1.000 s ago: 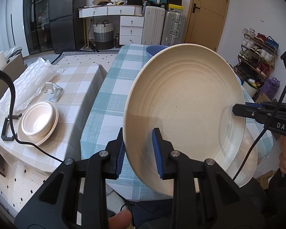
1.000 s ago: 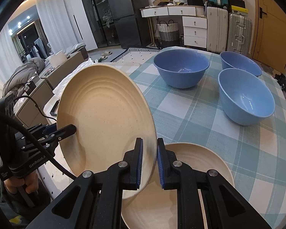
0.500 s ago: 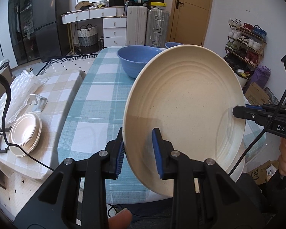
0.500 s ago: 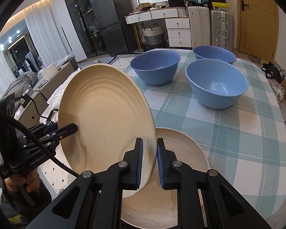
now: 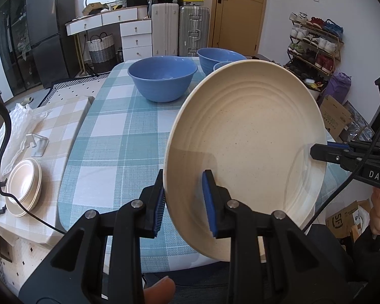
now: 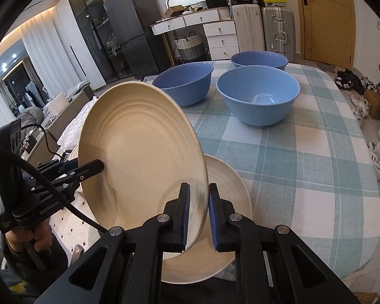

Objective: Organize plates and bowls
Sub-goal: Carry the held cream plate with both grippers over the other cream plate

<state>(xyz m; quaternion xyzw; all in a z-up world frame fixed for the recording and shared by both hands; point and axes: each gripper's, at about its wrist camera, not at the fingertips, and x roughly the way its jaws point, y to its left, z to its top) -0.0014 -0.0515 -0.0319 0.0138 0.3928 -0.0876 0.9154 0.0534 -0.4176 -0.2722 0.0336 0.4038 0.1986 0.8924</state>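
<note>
A cream plate [image 5: 245, 147] is held tilted on edge above the near end of the desk [image 5: 119, 152], which wears a teal-and-white checked cloth. The left hand-held gripper [image 5: 185, 202] is clenched on the plate's lower rim, one blue pad on each face, at the bottom centre of the left wrist view. The right hand-held gripper [image 6: 198, 215] grasps the opposite rim of the same plate, at the bottom centre of the right wrist view. Under the raised plate a second cream plate [image 6: 230, 185] lies flat on the desk's near edge. Three blue bowls [image 6: 258, 96] stand apart toward the far end of the desk, in the upper centre of the right wrist view. At the lower left of the left wrist view, a stack of small cream bowls [image 5: 24, 187] rests on a lower surface with a beige checked cloth.
</note>
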